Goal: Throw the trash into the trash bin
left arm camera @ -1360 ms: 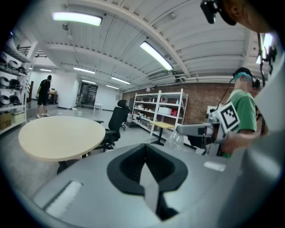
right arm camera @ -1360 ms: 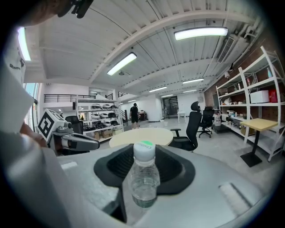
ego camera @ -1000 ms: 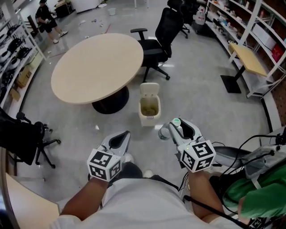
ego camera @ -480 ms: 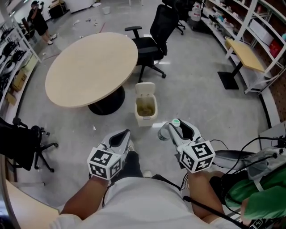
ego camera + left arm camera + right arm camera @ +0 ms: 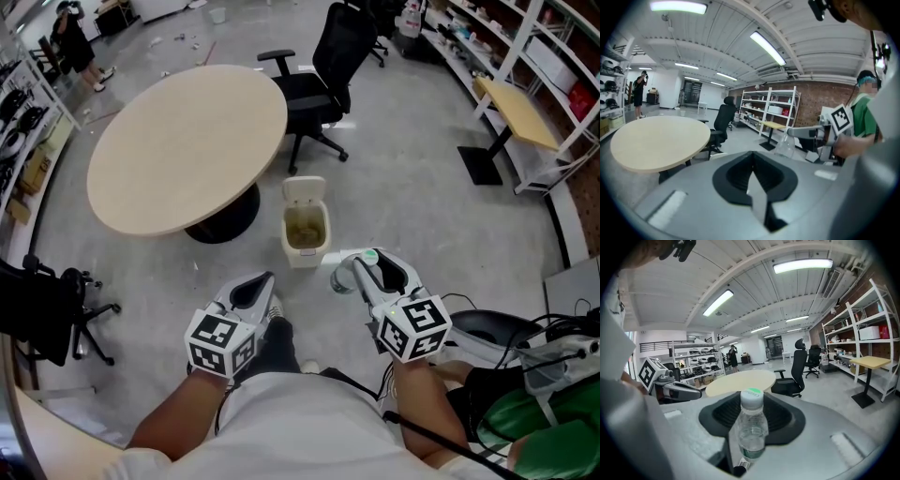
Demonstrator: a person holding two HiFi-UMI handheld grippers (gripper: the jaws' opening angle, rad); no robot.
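A white trash bin (image 5: 302,253) stands on the floor with its lid up, beside the round table's base and just ahead of both grippers. My right gripper (image 5: 367,272) is shut on a clear plastic bottle (image 5: 349,277) with a green cap, held slightly right of the bin. In the right gripper view the bottle (image 5: 751,427) stands upright between the jaws. My left gripper (image 5: 251,292) is level with it to the left, shut with nothing in it. The left gripper view shows its jaws (image 5: 751,161) meeting, and the bottle (image 5: 785,145) off to the right.
A round beige table (image 5: 183,141) is ahead on the left, and a black office chair (image 5: 323,80) stands behind the bin. Shelves (image 5: 553,66) and a small desk (image 5: 516,117) line the right. Another black chair (image 5: 42,309) is at the left, and cables (image 5: 525,328) at the lower right.
The table, bin and chair have slid a little left in the head view. Both grippers keep the same pose, and the bottle stays in the right one.
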